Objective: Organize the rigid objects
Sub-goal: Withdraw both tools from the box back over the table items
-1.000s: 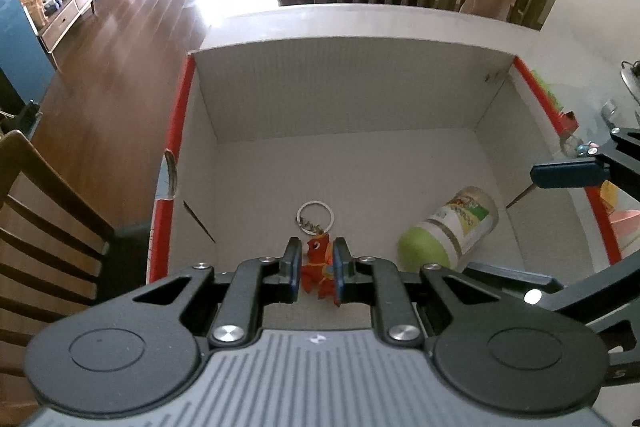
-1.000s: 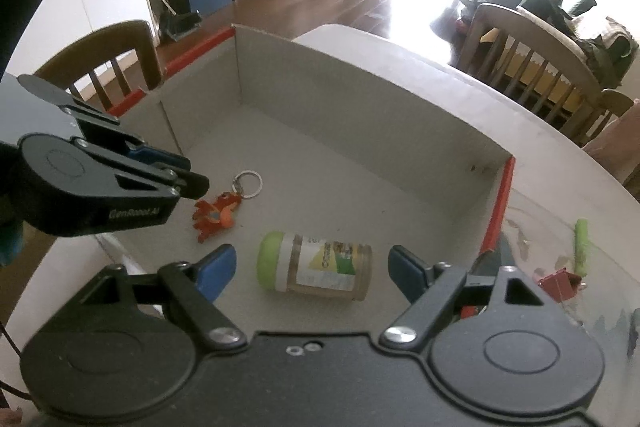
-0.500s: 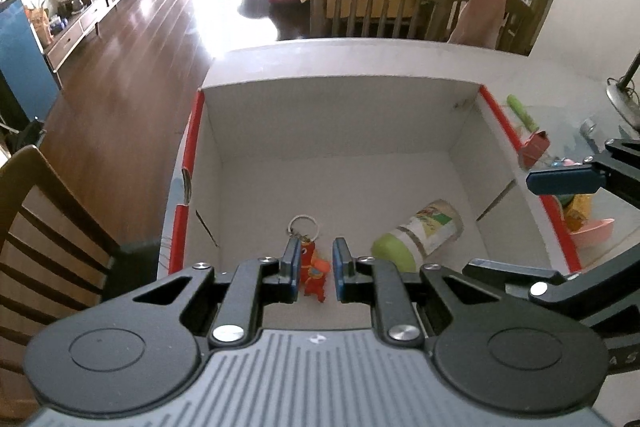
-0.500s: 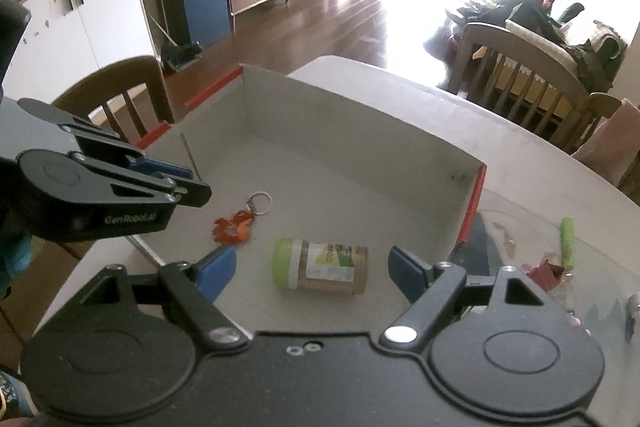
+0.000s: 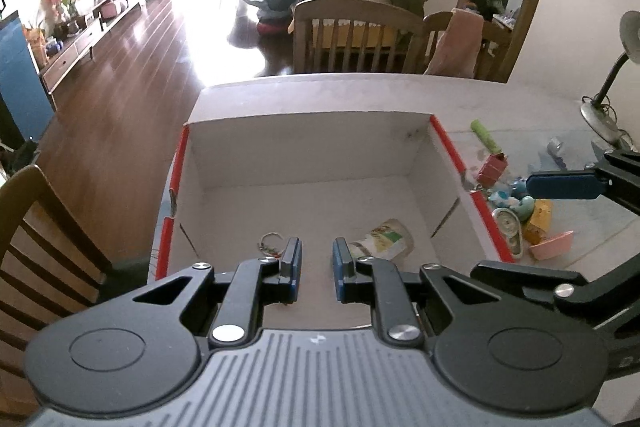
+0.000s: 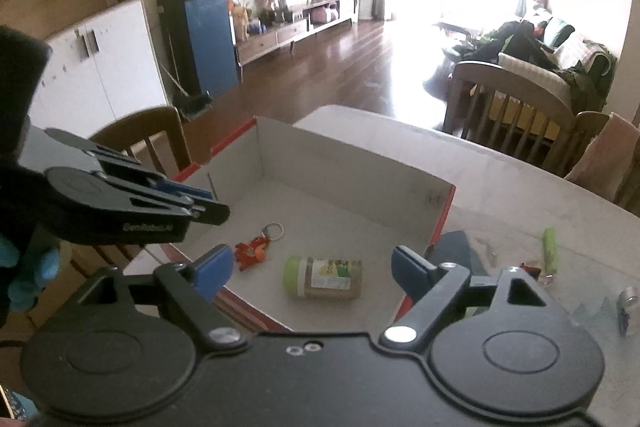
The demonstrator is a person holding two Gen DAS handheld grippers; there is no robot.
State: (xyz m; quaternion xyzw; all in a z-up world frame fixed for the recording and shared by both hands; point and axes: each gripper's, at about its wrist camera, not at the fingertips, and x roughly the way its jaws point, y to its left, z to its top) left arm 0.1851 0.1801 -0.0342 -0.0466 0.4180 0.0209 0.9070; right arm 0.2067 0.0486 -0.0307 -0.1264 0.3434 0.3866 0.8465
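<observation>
In the left view, the left gripper (image 5: 316, 251) hung over the near end of the box (image 5: 304, 147), its fingers close together with nothing between them. They hid most of the keychain (image 5: 270, 241), so only its ring showed. The jar (image 5: 384, 239) lay on its side just right of it. Small toys (image 5: 516, 203) sat on the table (image 5: 360, 91) beside the box. In the right view, the right gripper (image 6: 310, 265) had its fingers wide apart, just opening more, and empty. Here the whole orange keychain (image 6: 252, 251) showed, lying on the box floor near the jar (image 6: 324, 279) but not touching it.
</observation>
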